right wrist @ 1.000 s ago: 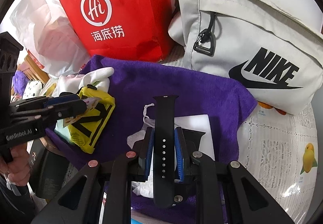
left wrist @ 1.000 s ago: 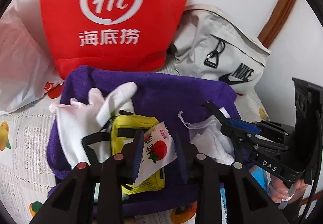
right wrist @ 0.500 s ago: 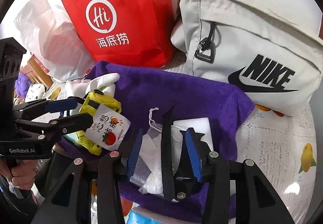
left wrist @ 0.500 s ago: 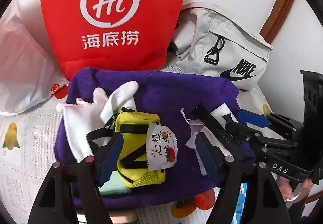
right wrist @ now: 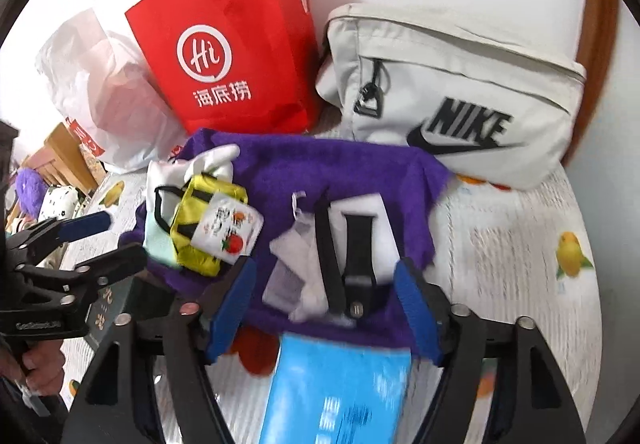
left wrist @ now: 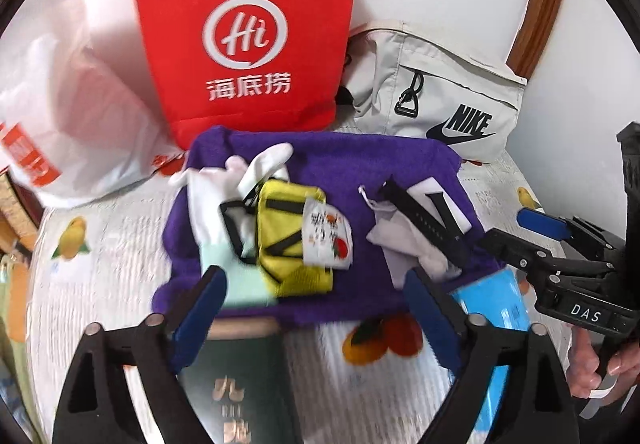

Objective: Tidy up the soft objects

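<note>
Both tongs, left (left wrist: 316,308) and right (right wrist: 324,300), have just been opened and nothing is gripped; the sachet (left wrist: 328,240) and strap (right wrist: 352,244) are left on the purple towel (left wrist: 340,164).

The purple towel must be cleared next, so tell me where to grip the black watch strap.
Grip the black watch strap mid-length, across its narrow width, from above with the right gripper, now open just short of it. It lies flat on the white pouch, so pinch strap only.
</note>
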Available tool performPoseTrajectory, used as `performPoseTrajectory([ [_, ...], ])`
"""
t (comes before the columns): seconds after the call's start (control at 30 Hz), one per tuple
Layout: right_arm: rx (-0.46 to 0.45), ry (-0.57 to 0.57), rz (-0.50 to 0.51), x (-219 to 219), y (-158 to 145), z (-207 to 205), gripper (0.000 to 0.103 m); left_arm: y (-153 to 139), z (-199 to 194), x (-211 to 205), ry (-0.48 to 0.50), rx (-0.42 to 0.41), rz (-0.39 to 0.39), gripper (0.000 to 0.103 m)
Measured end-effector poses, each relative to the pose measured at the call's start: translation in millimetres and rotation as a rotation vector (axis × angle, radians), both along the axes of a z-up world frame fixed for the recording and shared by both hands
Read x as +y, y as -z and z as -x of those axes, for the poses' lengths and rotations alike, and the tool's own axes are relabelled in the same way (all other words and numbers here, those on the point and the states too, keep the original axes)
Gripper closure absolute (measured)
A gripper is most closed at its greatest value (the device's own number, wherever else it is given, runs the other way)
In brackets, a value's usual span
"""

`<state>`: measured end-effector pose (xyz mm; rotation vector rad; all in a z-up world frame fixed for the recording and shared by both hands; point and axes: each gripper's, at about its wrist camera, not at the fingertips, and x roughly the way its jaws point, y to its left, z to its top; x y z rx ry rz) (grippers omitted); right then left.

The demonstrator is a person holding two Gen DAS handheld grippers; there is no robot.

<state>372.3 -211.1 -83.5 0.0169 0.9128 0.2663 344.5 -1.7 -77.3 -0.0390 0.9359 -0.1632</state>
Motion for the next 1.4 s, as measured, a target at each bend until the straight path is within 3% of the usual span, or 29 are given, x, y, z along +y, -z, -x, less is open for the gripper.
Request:
performPoseTrajectory([
  [0.17, -0.044, 0.029, 0.048, 0.9, -12.9, 43.3, 0.017, -14.0, 45.2, 4.3, -0.039, -0.030, -0.026, 0.003],
  [0.33, -0.058, 0.035, 0.020, 1.5, -27.4, 85.8, 0.007, -29.4, 89.6, 7.5, -0.067, -0.055, -0.048, 0.000],
  [0.67, -0.126, 0.069, 0.040, 4.6, -50.3, 186.1, 0.007, -60.4, 188.2, 2.1, -0.088, -0.145, -0.054, 0.001],
  [0.97, -0.153, 0.082, 0.044, 1.9, -50.3, 266.9, 0.007, -65.7, 264.4, -6.1, -0.083, -0.212, -0.050, 0.000],
  [1.4, -0.188, 0.100, 0.065, -3.4, -52.2, 331.2, 0.007, -69.0, 325.4, -6.7, -0.121, -0.252, -0.069, 0.001],
])
